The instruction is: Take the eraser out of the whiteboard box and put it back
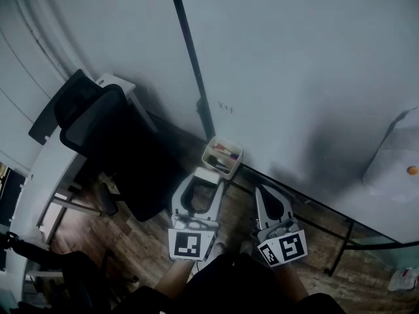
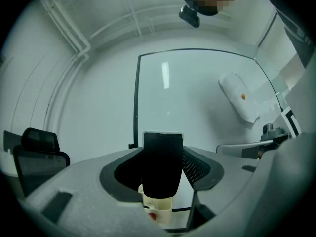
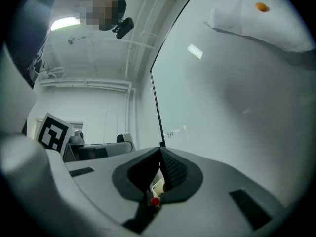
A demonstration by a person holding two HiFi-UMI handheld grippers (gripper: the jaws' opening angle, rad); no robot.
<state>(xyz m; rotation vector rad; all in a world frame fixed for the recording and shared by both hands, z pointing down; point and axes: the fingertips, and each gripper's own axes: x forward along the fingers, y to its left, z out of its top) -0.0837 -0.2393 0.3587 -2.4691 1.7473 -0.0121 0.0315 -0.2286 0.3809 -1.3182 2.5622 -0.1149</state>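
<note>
Half done, as judged: eraser [image 2: 162, 164] was out of the whiteboard box [image 1: 208, 152] and pinched upright between the jaws of the left gripper [image 1: 203, 183]; box was seen just ahead of and below those jaws; whether eraser touched its rim could not be told; right gripper [image 3: 160, 168] was pressed together on nothing, beside the left one, box ahead of its tips; return into the box was judged to remain.

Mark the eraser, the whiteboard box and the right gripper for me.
eraser [image 2: 162, 162], left gripper view, black face between the jaws.
whiteboard box [image 2: 161, 208], left gripper view, cream front wall.
right gripper [image 3: 160, 152], right gripper view, where its closed tips meet.
</note>
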